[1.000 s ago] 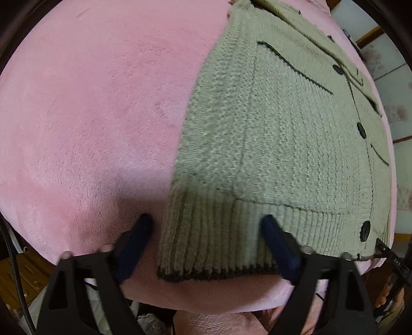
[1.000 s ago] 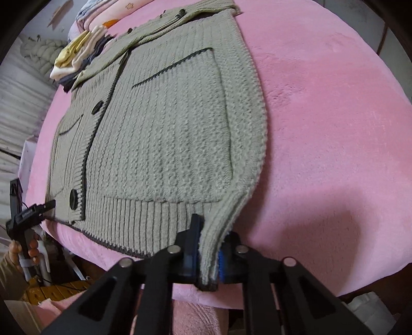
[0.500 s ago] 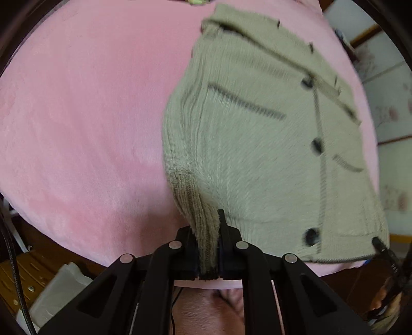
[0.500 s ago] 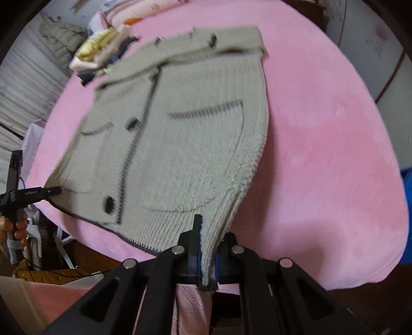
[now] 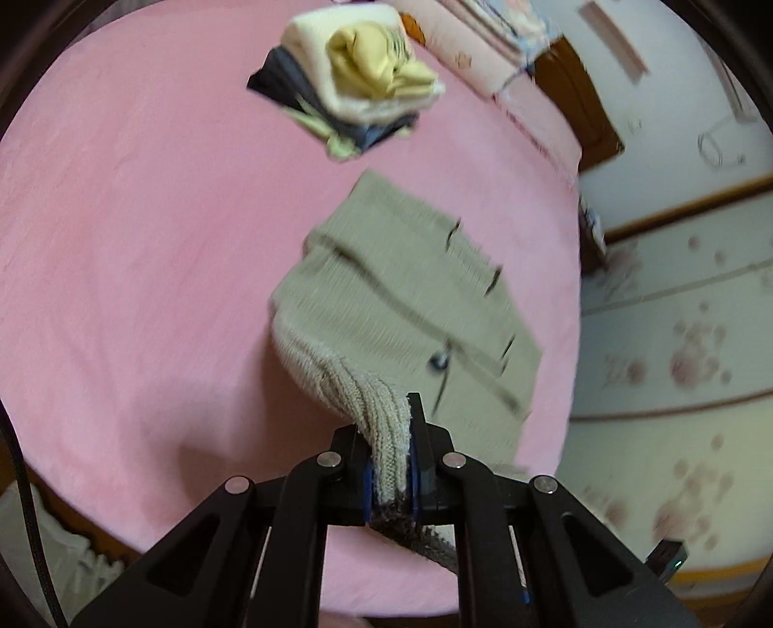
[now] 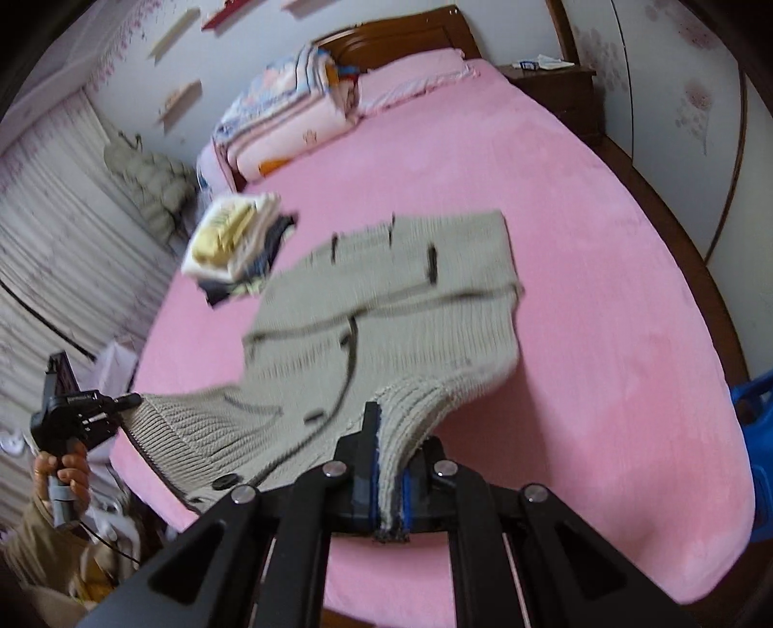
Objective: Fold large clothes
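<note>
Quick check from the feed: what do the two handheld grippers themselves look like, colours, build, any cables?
Both the left gripper and right gripper are matte black, with triangular cut-out linkage arms, silver round pivot screws and blue pads inside the fingers. A black cable runs along the left view's edge.

- A coarse ribbed knit is shown by the beige cardigan (image 6: 386, 309).
- Soft matt plush is seen on the pink bedcover (image 6: 604, 251).
- Glossy dark wood is seen on the headboard (image 6: 396, 34).
</note>
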The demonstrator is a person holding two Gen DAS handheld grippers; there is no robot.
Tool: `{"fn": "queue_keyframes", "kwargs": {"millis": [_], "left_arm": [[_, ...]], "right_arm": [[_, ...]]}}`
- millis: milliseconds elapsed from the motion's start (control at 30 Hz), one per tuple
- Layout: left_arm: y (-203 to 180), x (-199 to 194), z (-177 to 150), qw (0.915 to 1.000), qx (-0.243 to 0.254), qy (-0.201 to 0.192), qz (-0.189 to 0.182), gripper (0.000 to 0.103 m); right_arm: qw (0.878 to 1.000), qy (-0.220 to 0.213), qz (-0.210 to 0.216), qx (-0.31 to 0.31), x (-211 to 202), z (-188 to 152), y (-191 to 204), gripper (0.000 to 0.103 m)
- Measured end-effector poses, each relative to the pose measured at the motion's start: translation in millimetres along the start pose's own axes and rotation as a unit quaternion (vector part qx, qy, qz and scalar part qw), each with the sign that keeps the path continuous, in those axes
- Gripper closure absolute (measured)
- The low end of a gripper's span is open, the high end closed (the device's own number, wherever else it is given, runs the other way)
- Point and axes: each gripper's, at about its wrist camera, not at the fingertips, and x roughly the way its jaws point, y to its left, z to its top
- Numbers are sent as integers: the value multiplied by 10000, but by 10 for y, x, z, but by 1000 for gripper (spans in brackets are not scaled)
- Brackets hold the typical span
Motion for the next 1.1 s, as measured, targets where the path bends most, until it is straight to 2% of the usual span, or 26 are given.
{"fn": "queue_keyframes", "kwargs": {"millis": [200, 367, 500, 633, 733, 767, 800, 833, 867, 900, 967, 1100], "left_arm": [[-393, 257, 662, 9995, -50, -283, 107, 95], [-646, 622, 1139, 9984, 66, -360, 441, 95], [-770, 1134, 1520, 9975, 97, -261, 648, 95], [-801, 1694, 1814, 9964, 115, -158, 825, 95], [-730, 2128, 2000, 9961, 49, -78, 878, 92], [-711, 2270, 2051, 9957, 71, -36, 922, 82], [-696, 2407, 2097, 9950, 147, 4, 991, 67], [-686, 2508, 2131, 9940, 215, 50, 1072, 56], [-677, 2601, 2168, 9926, 299, 104, 1170, 37], [-673, 2672, 2202, 9915, 418, 93, 1233, 30], [-671, 2777, 2249, 9889, 740, 13, 1287, 30], [-619, 2953, 2260, 9807, 1368, 39, 1395, 30]], "right_arm": [[9994, -215, 159, 231, 291, 762, -177, 97], [9994, -88, 137, 293, 773, 1368, -296, 97], [9996, 53, -4, 280, 1259, 1746, -379, 97], [9973, 214, -200, 669, 1821, 2047, -568, 97], [9922, 432, -370, 1109, 2234, 2133, -788, 96], [9898, 519, -418, 1262, 2345, 2139, -855, 95], [9860, 629, -471, 1473, 2494, 2140, -941, 94], [9831, 691, -459, 1629, 2592, 2136, -997, 92], [9816, 693, -440, 1725, 2656, 2123, -1031, 87], [9818, 610, -499, 1731, 2698, 2112, -1047, 83], [9839, 437, -647, 1607, 2723, 2119, -1032, 58], [9874, 235, -849, 1312, 2781, 2126, -1069, 55]]}}
